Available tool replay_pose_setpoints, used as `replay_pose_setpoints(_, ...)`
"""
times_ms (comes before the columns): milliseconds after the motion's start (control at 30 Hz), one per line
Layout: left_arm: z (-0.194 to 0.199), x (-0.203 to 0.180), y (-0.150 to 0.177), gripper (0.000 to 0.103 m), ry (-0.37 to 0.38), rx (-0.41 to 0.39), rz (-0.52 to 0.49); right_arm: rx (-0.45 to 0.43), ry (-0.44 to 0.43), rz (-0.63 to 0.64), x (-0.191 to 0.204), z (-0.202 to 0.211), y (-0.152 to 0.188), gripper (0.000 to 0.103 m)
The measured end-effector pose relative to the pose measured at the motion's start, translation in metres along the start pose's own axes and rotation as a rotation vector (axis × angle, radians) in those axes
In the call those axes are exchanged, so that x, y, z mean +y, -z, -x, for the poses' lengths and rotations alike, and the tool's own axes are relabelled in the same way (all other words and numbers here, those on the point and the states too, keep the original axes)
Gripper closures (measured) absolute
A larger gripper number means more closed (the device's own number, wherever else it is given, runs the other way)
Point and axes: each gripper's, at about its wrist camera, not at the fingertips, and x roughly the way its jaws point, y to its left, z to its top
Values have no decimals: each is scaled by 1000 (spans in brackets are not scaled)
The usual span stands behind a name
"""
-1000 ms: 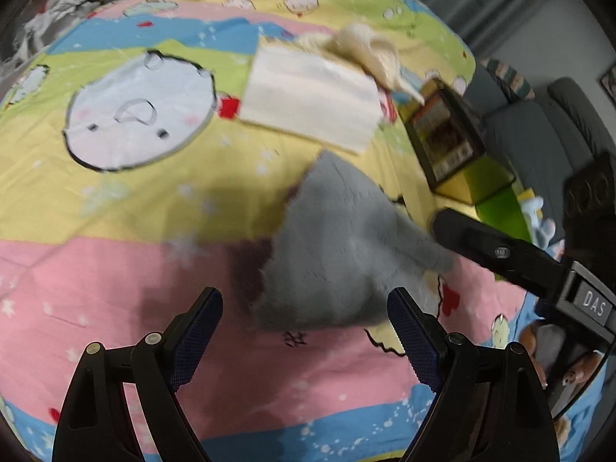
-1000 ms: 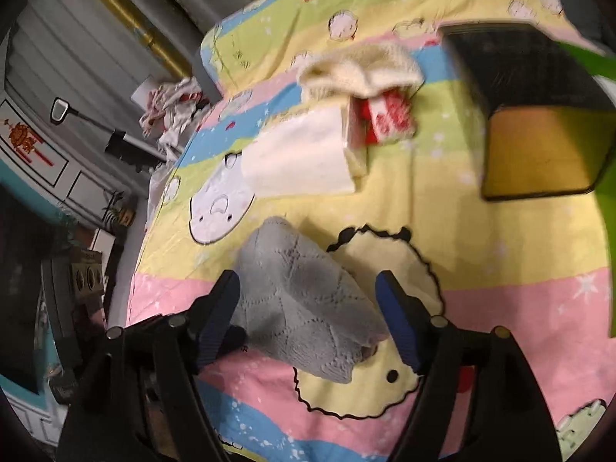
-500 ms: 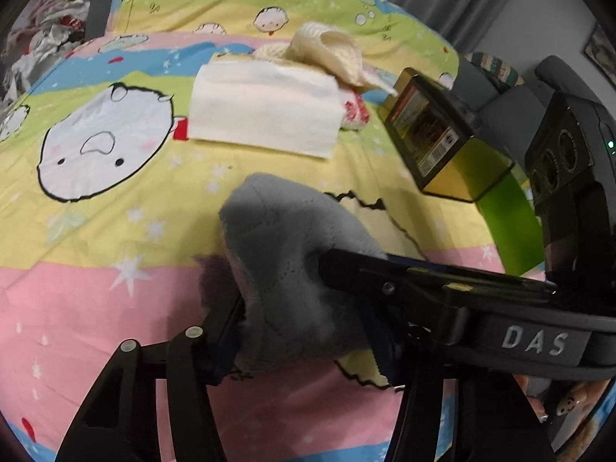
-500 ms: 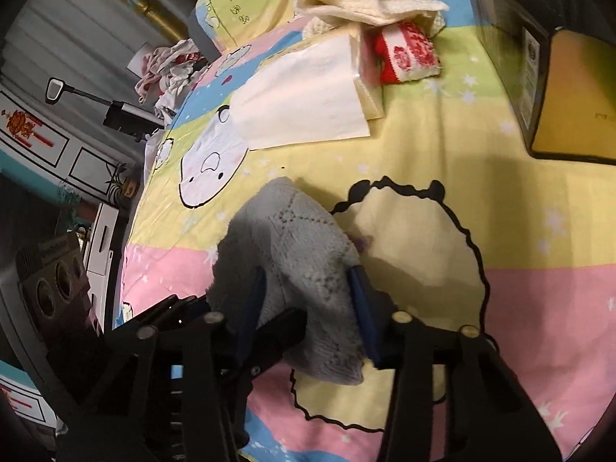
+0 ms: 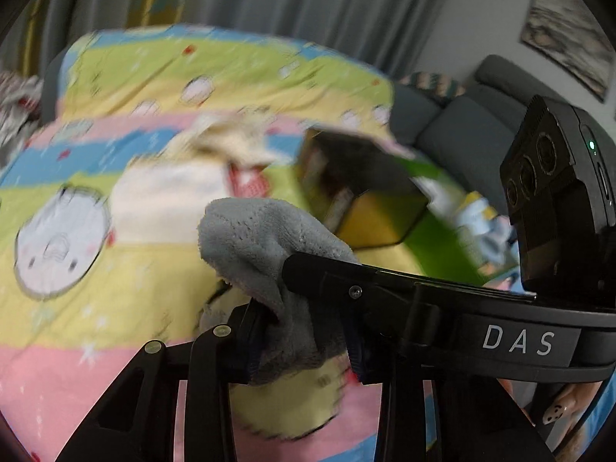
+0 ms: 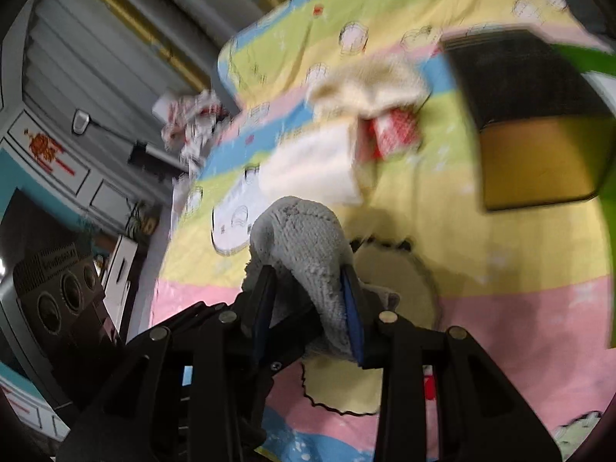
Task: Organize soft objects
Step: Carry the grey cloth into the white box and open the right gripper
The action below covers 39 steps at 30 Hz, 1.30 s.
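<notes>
A grey knitted cloth (image 5: 265, 238) is pinched from both sides and hangs lifted off the cartoon bedsheet (image 5: 77, 300). My left gripper (image 5: 304, 346) is closing, its blue pads pressing the cloth's lower part. In the right wrist view my right gripper (image 6: 308, 308) is closing too, and its pads squeeze the same grey cloth (image 6: 304, 238), which bulges above them. One black finger of the right gripper (image 5: 327, 273) crosses in front of the cloth in the left wrist view. A folded white cloth (image 6: 312, 169) and a cream knit item (image 6: 369, 84) lie farther back on the bed.
A black and yellow box (image 6: 539, 115) stands on the bed at the right, also seen as the box (image 5: 369, 200) behind the cloth. A red-and-white item (image 6: 396, 134) lies by the white cloth. A grey sofa (image 5: 462, 127) is beyond the bed. A hand (image 5: 558, 412) holds the right gripper.
Both grippers went from wide open around the grey cloth to closed on it. The cloth has risen off the sheet, and both views have tilted upward.
</notes>
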Motion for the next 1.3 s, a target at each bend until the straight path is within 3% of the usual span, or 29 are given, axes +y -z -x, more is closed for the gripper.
replay_pose_setpoints(300, -28, -105, -64, 67, 198, -48, -189, -279, 122, -106, -51, 114, -40, 70)
replay_pose_setpoints(500, -70, -156, -104, 67, 302, -60, -266, -403, 198, -186, -96, 156, -70, 70)
replay_pose_setpoints(767, -137, -188, -124, 67, 361, -3, -301, -485, 289, -267, -150, 164, -88, 71)
replay_pose_setpoints(967, -178, -193, -115, 66, 360, 78, -251, -461, 344, -348, -186, 152, -89, 72)
replay_pose_setpoints(1067, -185, -193, -113, 52, 356, 107, -226, -476, 393, -356, -191, 154, -88, 70)
replay_pose_setpoints(1133, -182, -192, -111, 36, 366, 116, -226, -485, 408, -365, -192, 157, -88, 69)
replay_pose_setpoints(1200, -174, -192, -110, 25, 366, 117, -233, -503, 409, -363, -189, 162, -85, 60)
replay_pose_setpoints(1267, -164, -190, -110, 16, 349, 121, -248, -521, 408, -360, -187, 165, -83, 36)
replay_pose_setpoints(1300, -159, -188, -111, 15, 344, 123, -253, -533, 413, -354, -184, 168, -81, 33)
